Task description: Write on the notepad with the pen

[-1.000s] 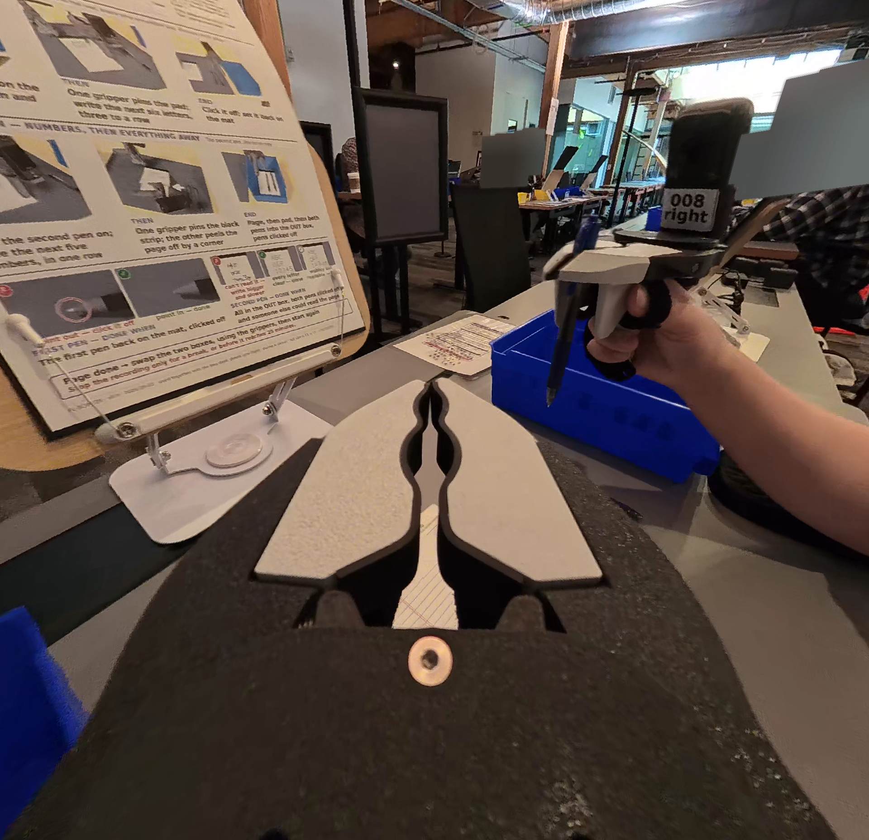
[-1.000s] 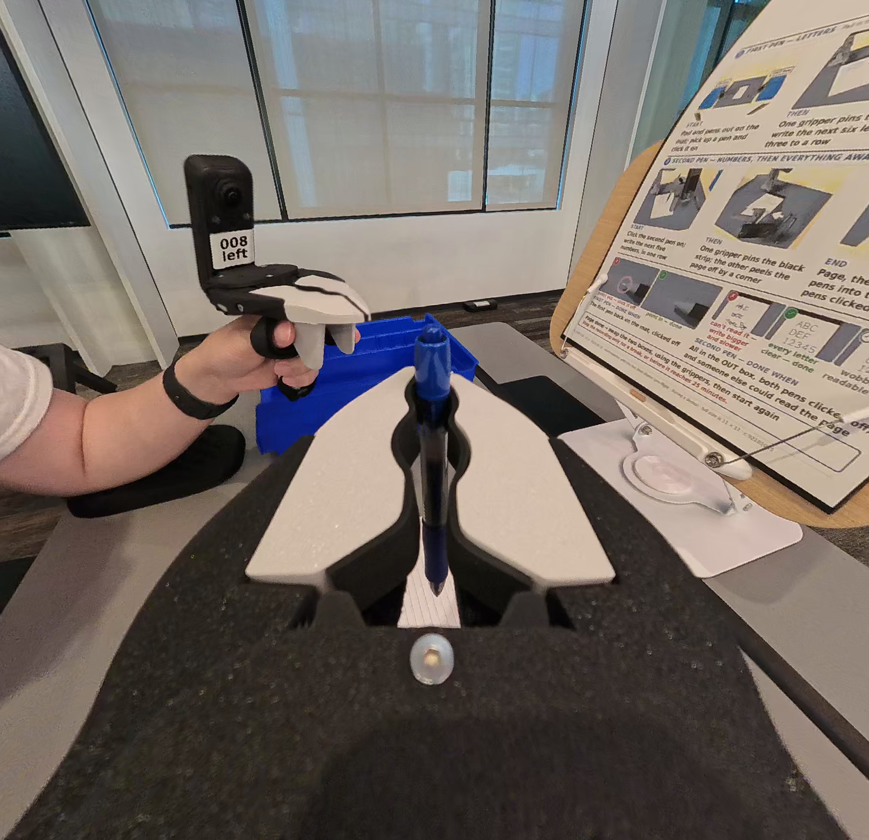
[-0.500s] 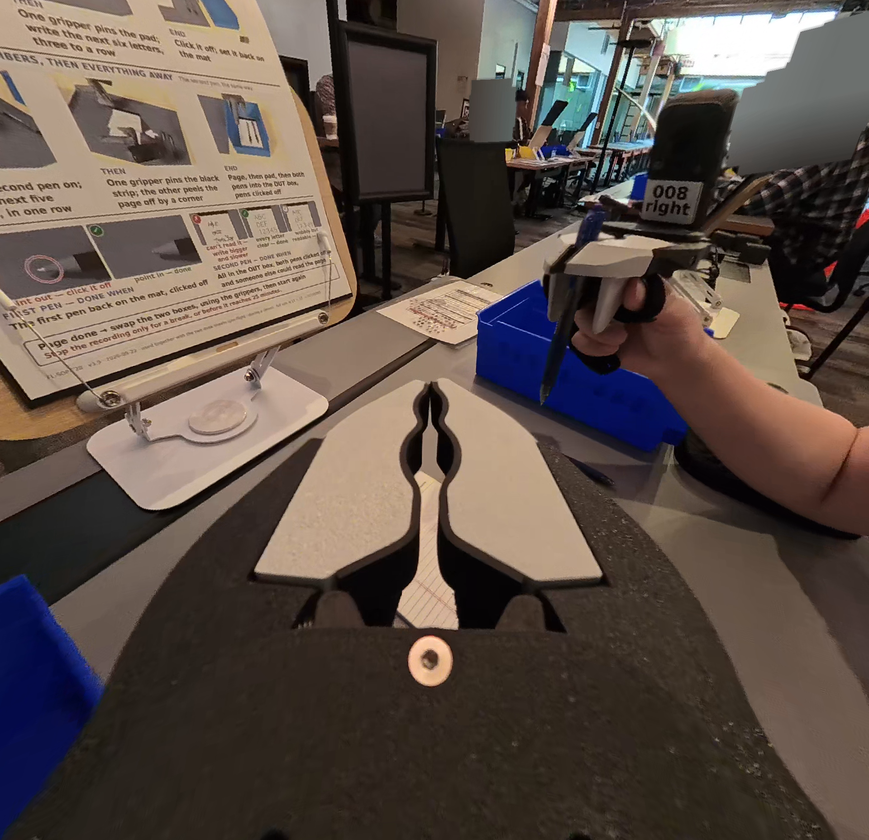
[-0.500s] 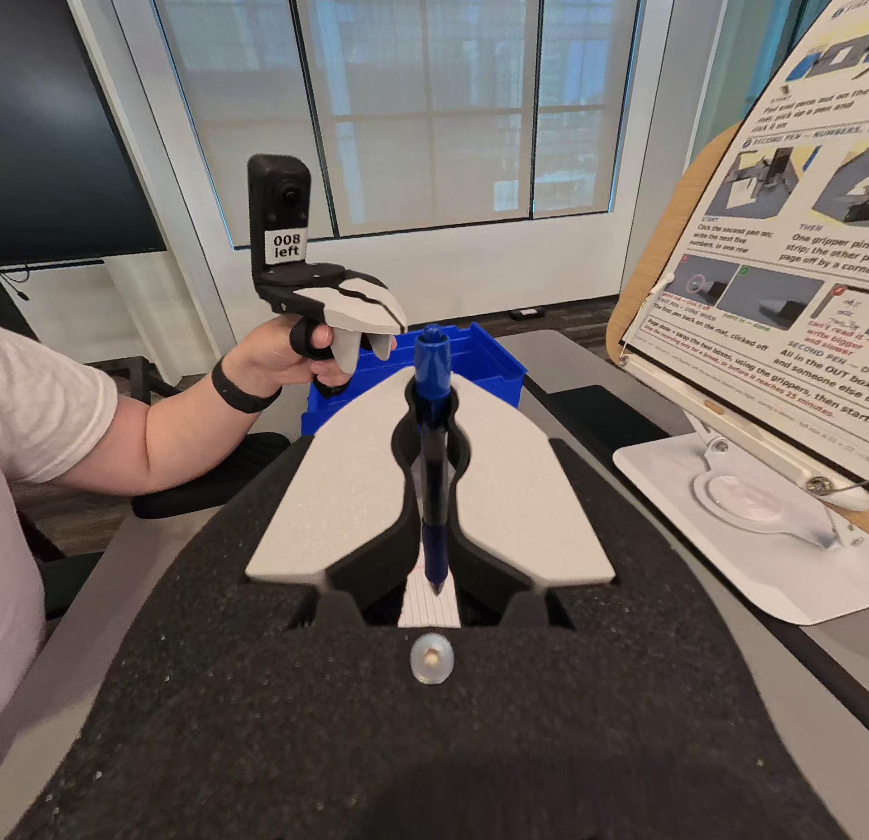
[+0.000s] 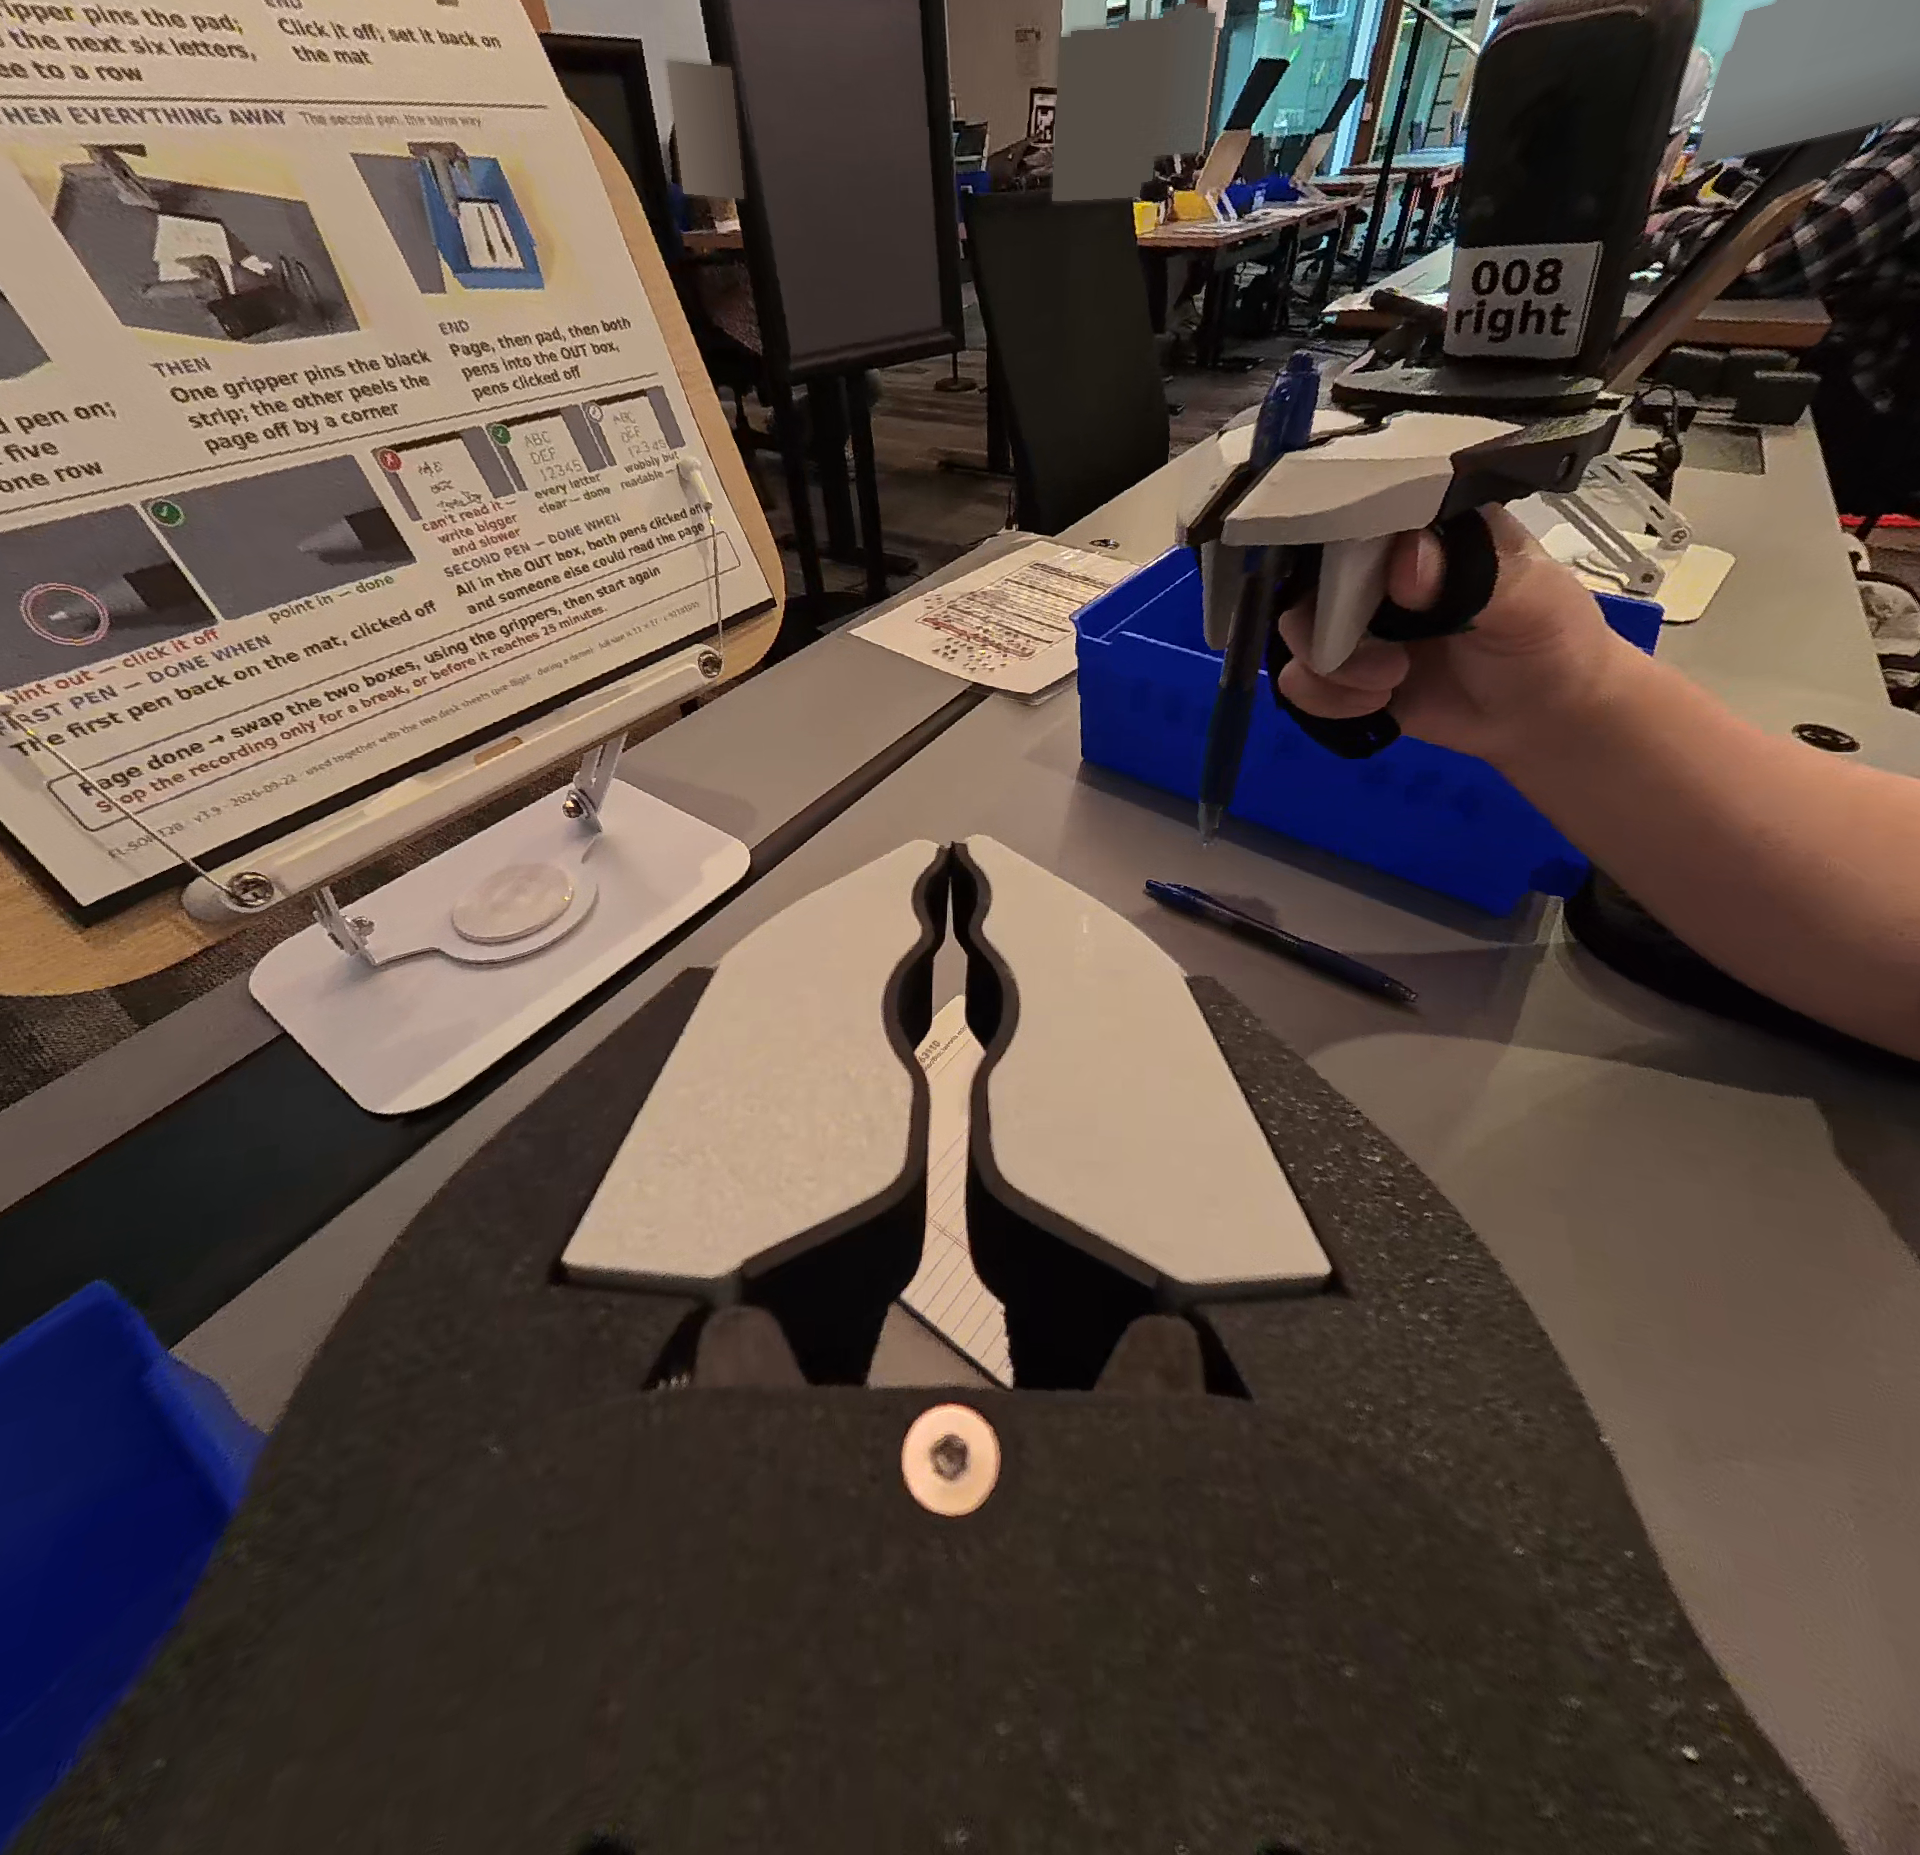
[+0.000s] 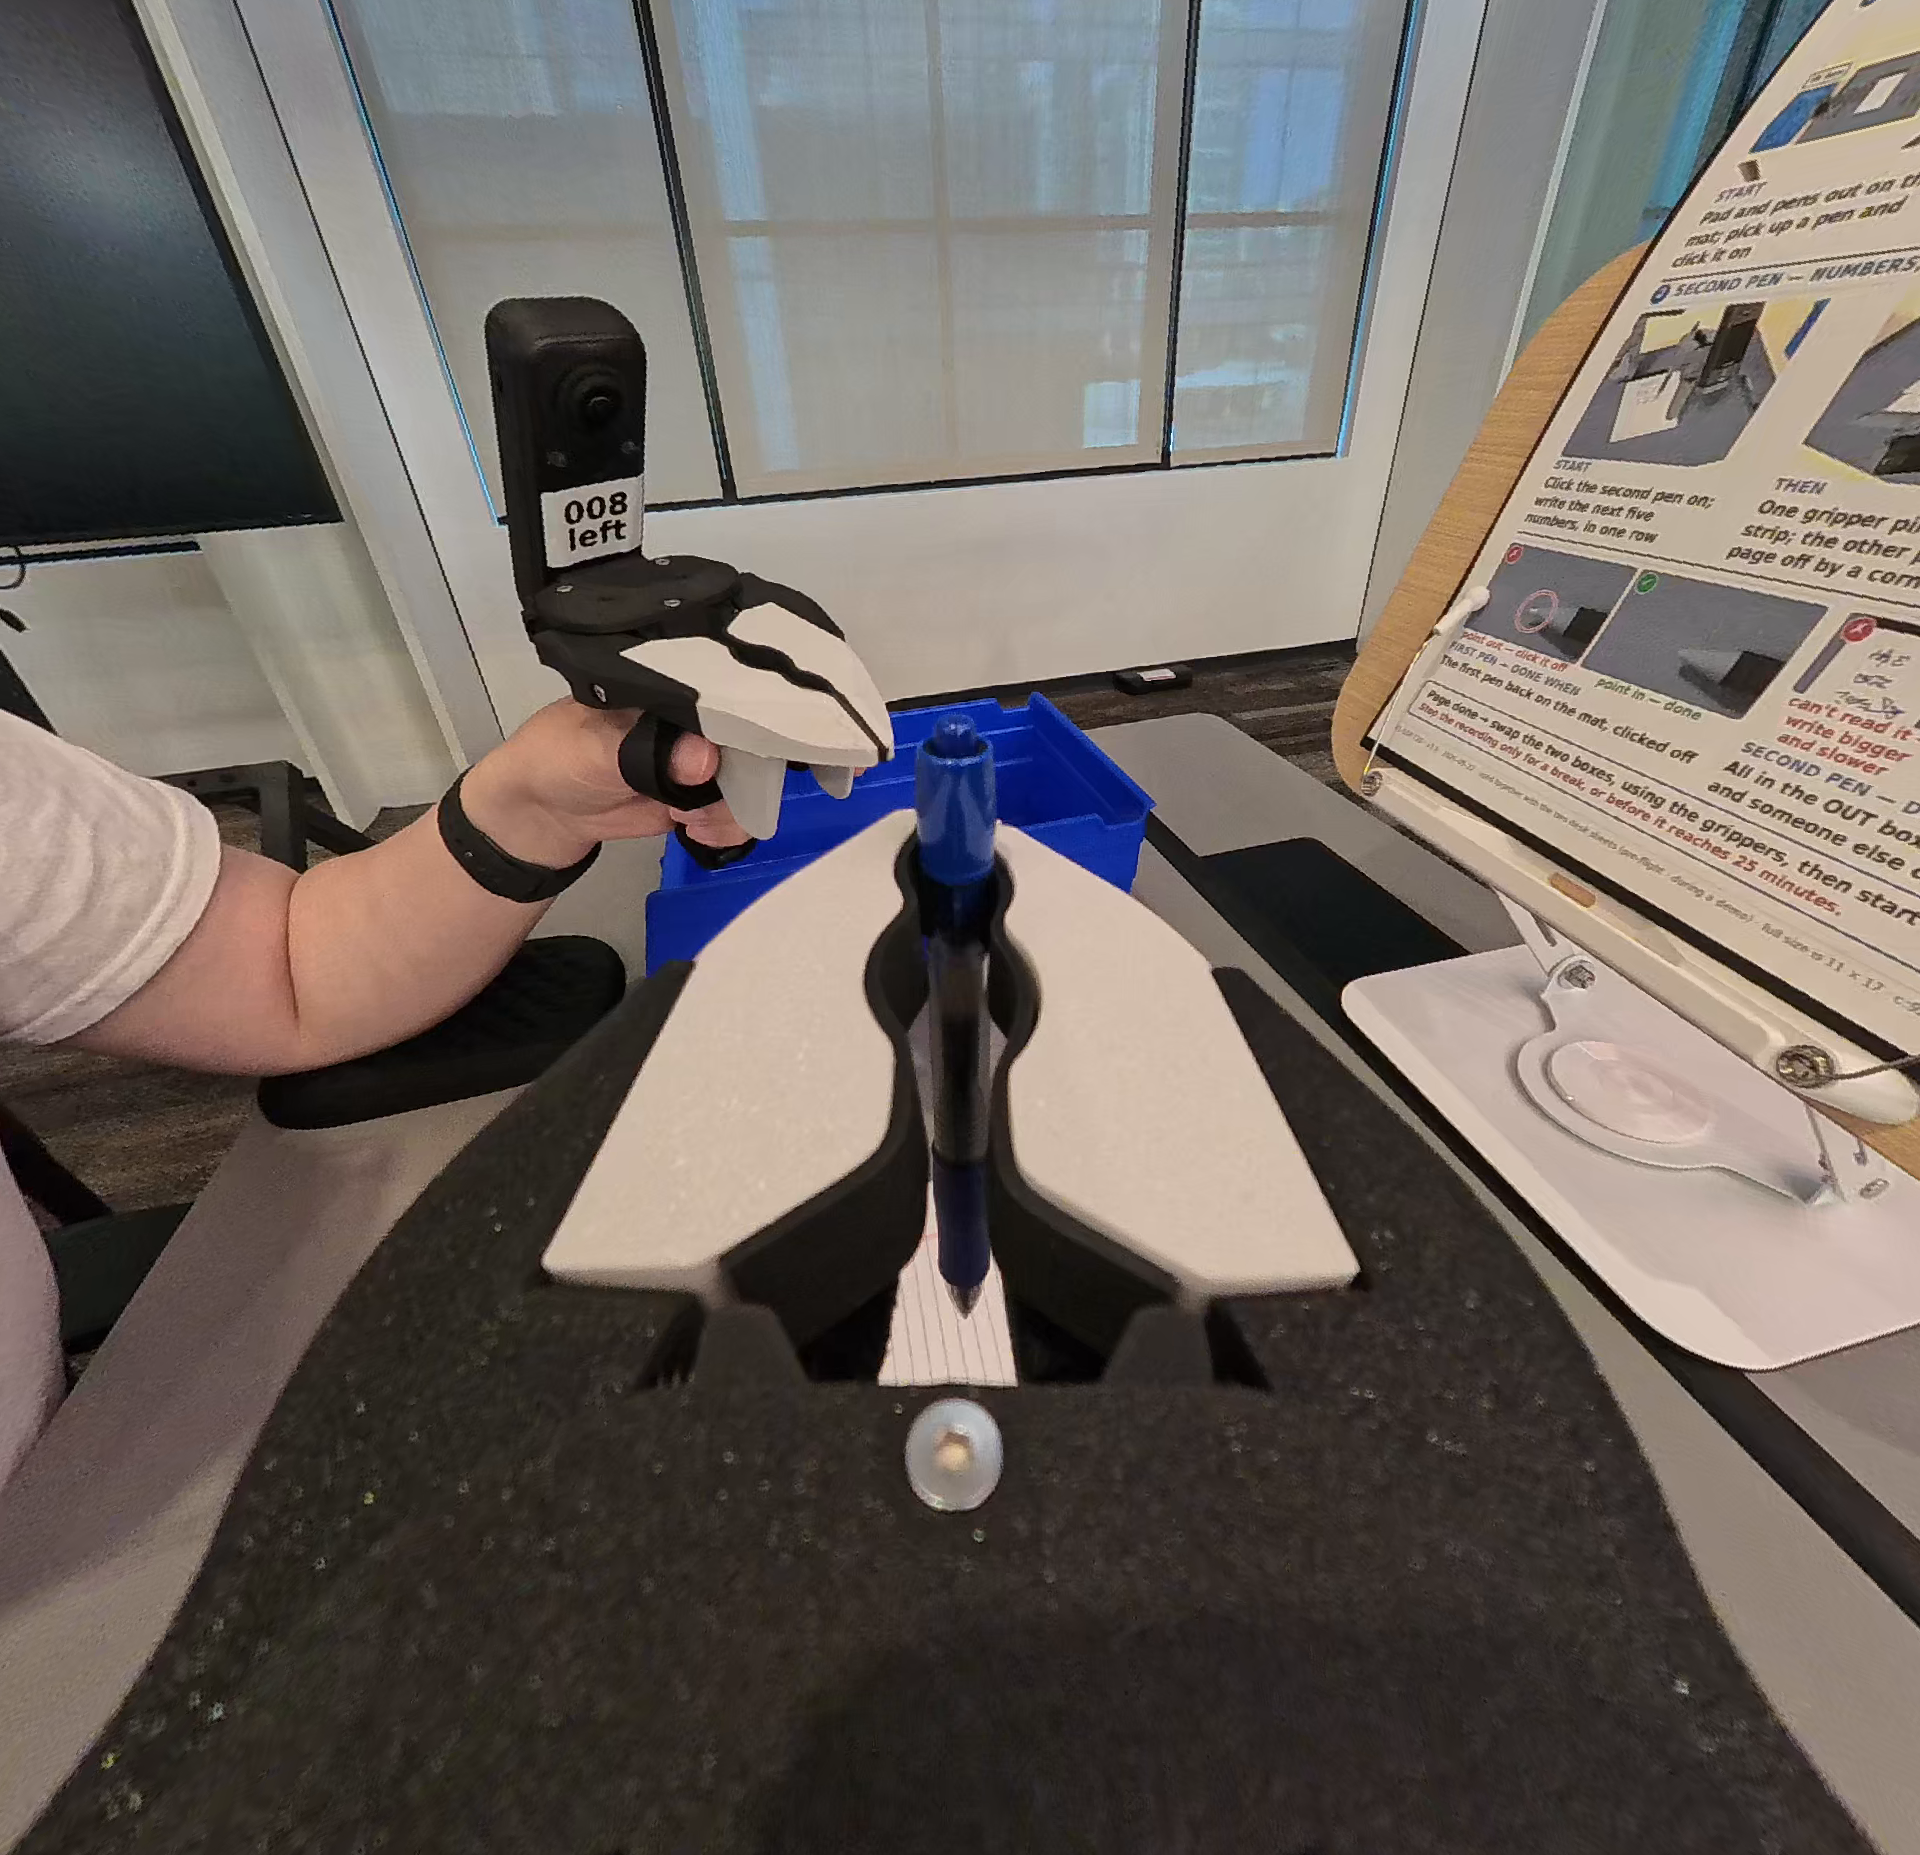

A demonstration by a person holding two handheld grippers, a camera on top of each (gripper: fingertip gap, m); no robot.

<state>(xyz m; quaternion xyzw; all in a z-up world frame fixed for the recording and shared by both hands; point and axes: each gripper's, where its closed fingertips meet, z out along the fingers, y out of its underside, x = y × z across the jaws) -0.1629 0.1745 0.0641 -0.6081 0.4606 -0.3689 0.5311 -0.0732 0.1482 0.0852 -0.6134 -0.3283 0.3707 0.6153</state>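
- Grey bench (image 5: 1558, 1130) in an open office, with tall windows behind it in the right wrist view.
- Left hand-held gripper (image 5: 951, 860): its two grey fingers are pressed together at the tips with nothing between them. In the right wrist view it shows again (image 6: 868, 740), held up by a hand (image 6: 582, 777) above the bench.
- Right hand-held gripper (image 6: 956, 849): clamped on a blue pen (image 6: 956, 984), which stands nearly upright, tip down. In the left wrist view this gripper (image 5: 1231, 486) is on the far right, raised over the bench, the pen (image 5: 1242, 621) hanging tip-down in front of a blue bin (image 5: 1340, 797).
- Notepad (image 6: 951, 1338): a lined white page lies under the right gripper, directly below the pen tip; whether tip and paper touch cannot be told. A strip of it (image 5: 951, 1255) also shows beneath the left gripper's fingers.
- Second blue pen (image 5: 1278, 938) lies flat on the bench, just near of the blue bin.
- Another blue bin (image 6: 1039, 777) sits far behind the right gripper.
- Instruction sheet on a white stand (image 5: 499, 922) stands at the far left of the left wrist view.
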